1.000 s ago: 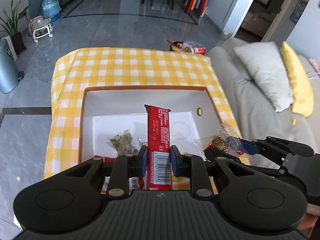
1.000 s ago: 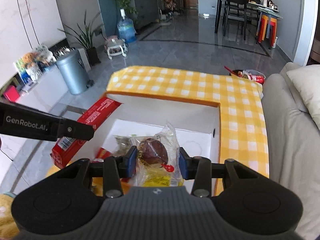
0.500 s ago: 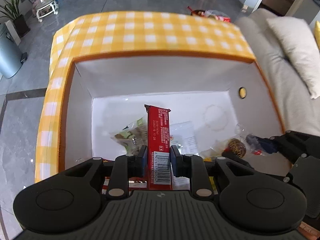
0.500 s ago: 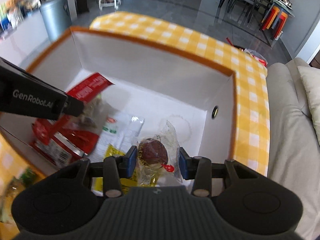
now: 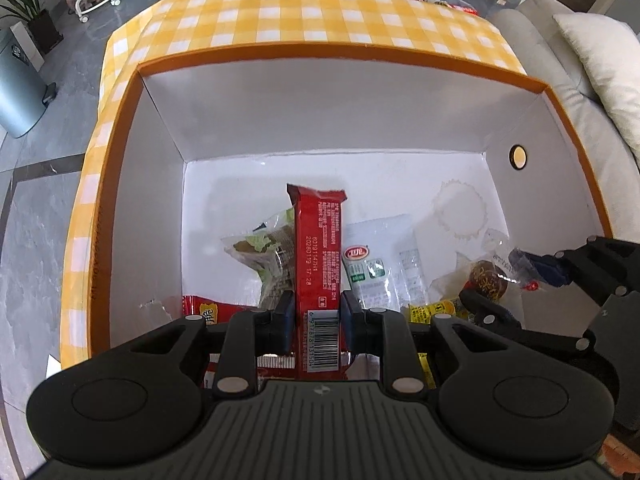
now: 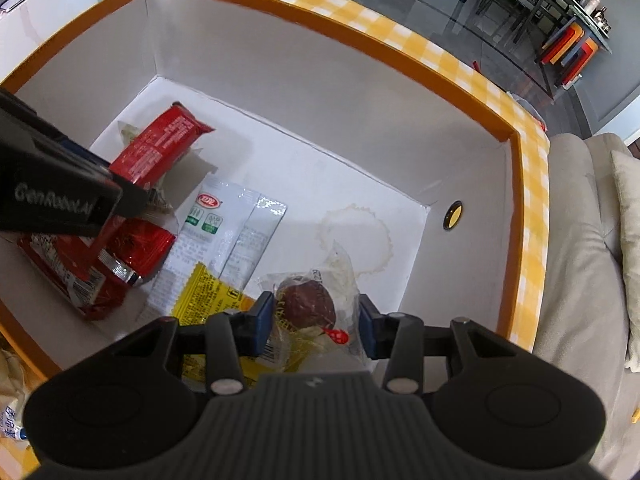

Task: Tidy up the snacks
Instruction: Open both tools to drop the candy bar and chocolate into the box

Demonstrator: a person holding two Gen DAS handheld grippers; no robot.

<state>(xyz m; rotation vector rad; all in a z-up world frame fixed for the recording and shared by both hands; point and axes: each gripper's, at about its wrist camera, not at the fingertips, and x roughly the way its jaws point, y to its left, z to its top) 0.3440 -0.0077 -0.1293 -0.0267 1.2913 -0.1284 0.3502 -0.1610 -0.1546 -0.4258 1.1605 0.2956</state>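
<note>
Snacks in box (image 5: 520, 80), L gripper (image 5: 316, 316) clamps red bar (image 5: 319, 248)

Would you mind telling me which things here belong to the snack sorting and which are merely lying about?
Job:
- orange-rimmed box
- red bar in the left gripper
- clear-wrapped brown snack in the right gripper
- white packet, yellow packet inside the box

Lying about:
- sofa cushion
- grey bin
- potted plant

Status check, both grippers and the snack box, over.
Left gripper shut on red bar. Right gripper shut on clear-wrapped brown snack. Both inside orange-rimmed box, above loose packets. Nothing blocking.
</note>
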